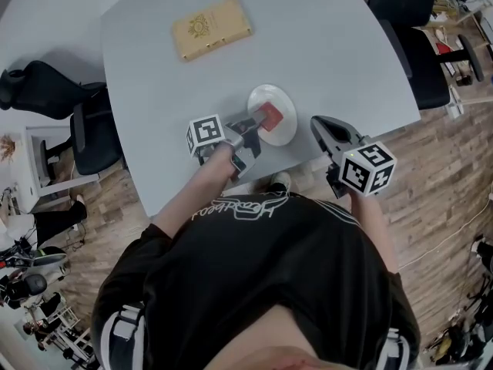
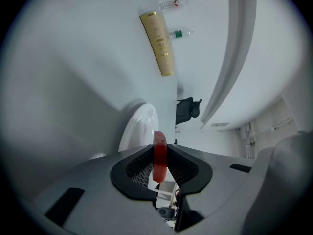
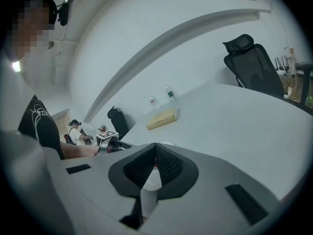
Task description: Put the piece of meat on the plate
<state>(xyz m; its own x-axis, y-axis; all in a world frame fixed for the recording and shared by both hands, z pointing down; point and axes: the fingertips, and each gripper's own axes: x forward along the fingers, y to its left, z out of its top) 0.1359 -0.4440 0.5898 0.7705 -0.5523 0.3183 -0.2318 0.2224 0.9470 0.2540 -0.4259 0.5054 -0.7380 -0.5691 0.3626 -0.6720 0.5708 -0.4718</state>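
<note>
A flat red piece of meat [image 2: 159, 156] stands on edge between the jaws of my left gripper [image 2: 159, 147], which is shut on it. In the head view the left gripper [image 1: 259, 122] holds the meat [image 1: 270, 116] just over the white plate [image 1: 283, 132] near the table's front edge. The plate [image 2: 138, 129] lies just beyond the jaws in the left gripper view. My right gripper [image 1: 320, 126] hovers to the right of the plate, apart from it. Its jaws [image 3: 155, 147] meet at the tips with nothing between them.
A gold box [image 1: 210, 26] lies further back on the pale table [image 1: 347, 60]; two small bottles [image 3: 169, 94] stand beyond it. Black office chairs [image 1: 85, 122] stand at the left and at the far right [image 1: 420, 45]. The table's front edge runs close to the plate.
</note>
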